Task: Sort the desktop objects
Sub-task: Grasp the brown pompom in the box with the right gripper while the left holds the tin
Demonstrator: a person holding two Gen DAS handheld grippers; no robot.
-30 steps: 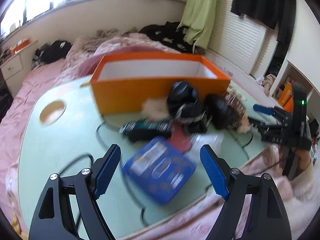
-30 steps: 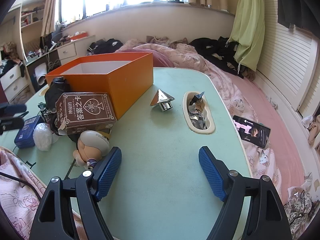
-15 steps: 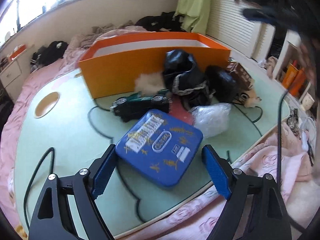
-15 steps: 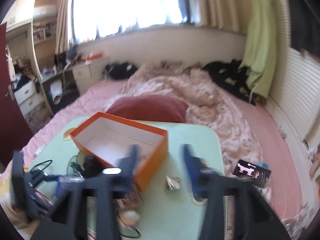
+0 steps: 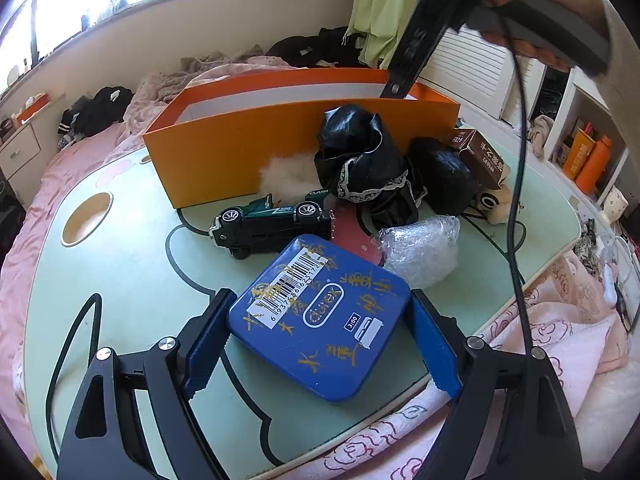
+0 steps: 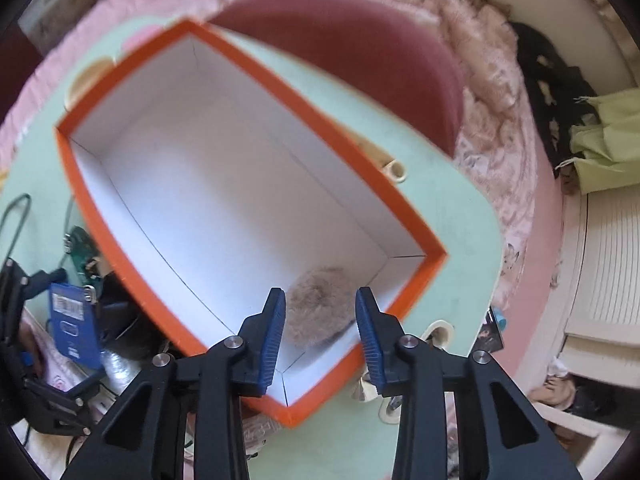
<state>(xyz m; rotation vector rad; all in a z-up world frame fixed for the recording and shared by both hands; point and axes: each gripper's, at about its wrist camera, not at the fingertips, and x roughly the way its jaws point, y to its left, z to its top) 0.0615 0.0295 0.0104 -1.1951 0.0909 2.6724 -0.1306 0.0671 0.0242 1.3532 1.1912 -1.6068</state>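
A blue tin point(image 5: 320, 316) lies on the green table between the fingers of my left gripper point(image 5: 320, 344), which is open around it, pads close to its sides. The orange box point(image 5: 280, 152) stands behind. My right gripper point(image 6: 320, 332) hovers above the box point(image 6: 248, 184), jaws partly open, with a fluffy beige pompom point(image 6: 320, 312) lying in the box's near corner below them. The blue tin also shows in the right wrist view point(image 6: 74, 328).
A green toy car point(image 5: 272, 222), black cloth bundle point(image 5: 364, 164), black pouch point(image 5: 440, 176), brown card box point(image 5: 480, 152), plastic wrap ball point(image 5: 420, 246) and white fluff point(image 5: 286, 178) crowd in front of the box. A cable point(image 5: 72, 352) loops at left. The table edge is near.
My left gripper moved forward so the blue tin sits between its fingers. My right gripper rose over the orange box and narrowed; the pompom now lies inside the box.
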